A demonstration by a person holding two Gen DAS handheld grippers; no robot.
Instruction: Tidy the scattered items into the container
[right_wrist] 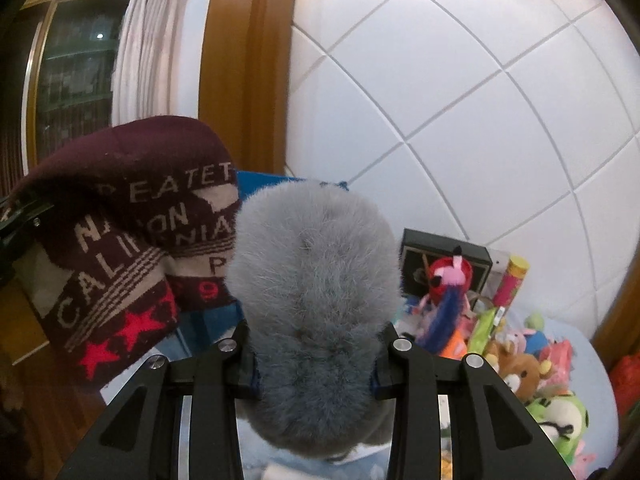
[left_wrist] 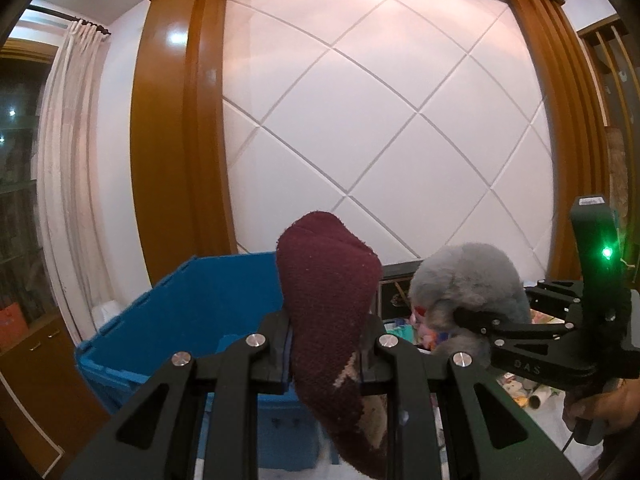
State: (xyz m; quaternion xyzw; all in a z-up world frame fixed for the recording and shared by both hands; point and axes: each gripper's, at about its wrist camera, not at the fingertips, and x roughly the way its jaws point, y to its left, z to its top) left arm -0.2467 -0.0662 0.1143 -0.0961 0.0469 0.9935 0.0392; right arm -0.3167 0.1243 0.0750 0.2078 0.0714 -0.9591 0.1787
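My left gripper (left_wrist: 326, 354) is shut on a maroon knit hat (left_wrist: 330, 320) that hangs down between its fingers, above the near rim of the blue plastic crate (left_wrist: 188, 320). In the right wrist view the same maroon hat (right_wrist: 120, 236) shows white lettering and red stars at the left. My right gripper (right_wrist: 316, 364) is shut on a grey fluffy plush (right_wrist: 316, 272). The left wrist view has that grey plush (left_wrist: 468, 280) and the right gripper (left_wrist: 476, 322) just right of the hat, level with the crate's right edge.
A heap of soft toys (right_wrist: 532, 364) and small packets lies on a pale blue surface at the right, with a dark box (right_wrist: 444, 256) behind. A white quilted wall panel (left_wrist: 380, 120) in a wooden frame stands behind. A curtain (left_wrist: 68, 160) hangs at the left. A hand (left_wrist: 600, 408) holds the right gripper.
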